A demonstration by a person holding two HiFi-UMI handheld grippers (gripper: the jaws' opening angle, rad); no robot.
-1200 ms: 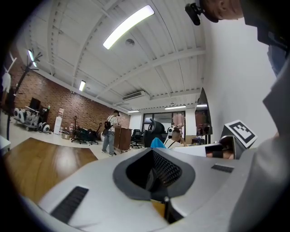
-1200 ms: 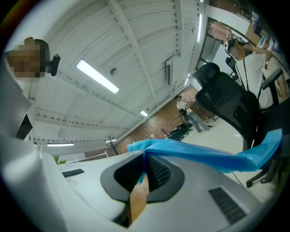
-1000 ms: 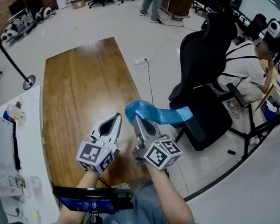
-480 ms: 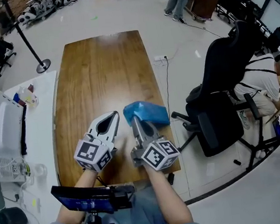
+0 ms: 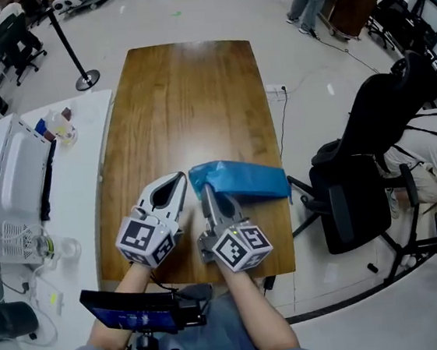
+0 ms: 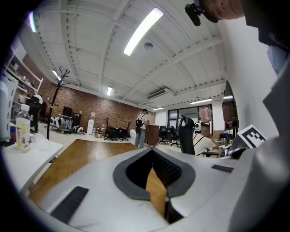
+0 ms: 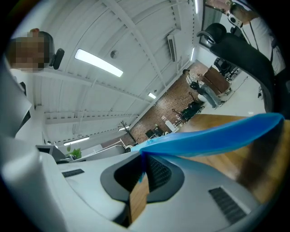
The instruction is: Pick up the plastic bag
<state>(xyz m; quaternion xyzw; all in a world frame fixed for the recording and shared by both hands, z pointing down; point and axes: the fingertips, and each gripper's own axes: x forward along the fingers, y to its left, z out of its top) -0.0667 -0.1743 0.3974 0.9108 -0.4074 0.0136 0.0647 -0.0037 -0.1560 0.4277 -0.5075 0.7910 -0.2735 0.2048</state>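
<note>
A blue plastic bag [image 5: 243,180] is lifted above the right part of the wooden table [image 5: 186,95], its tail stretching right toward the table's edge. My right gripper [image 5: 204,191] is shut on the bag's left end. In the right gripper view the bag [image 7: 213,135] runs from the closed jaws of my right gripper [image 7: 142,157] up to the right. My left gripper [image 5: 182,181] hovers just left of it, shut and empty. In the left gripper view my left gripper [image 6: 151,151] has its tips meeting, with nothing between them.
A black office chair [image 5: 361,185] stands just right of the table. A white side table [image 5: 24,255] at the left carries a white machine [image 5: 15,182] and bottles [image 5: 60,127]. A stanchion [image 5: 80,72] stands at the far left. A person [image 5: 433,134] sits at the right edge.
The bag, which hung out over the chair a second ago, now lies over the table's right side. The view has swung left. Both grippers keep their grip and spacing.
</note>
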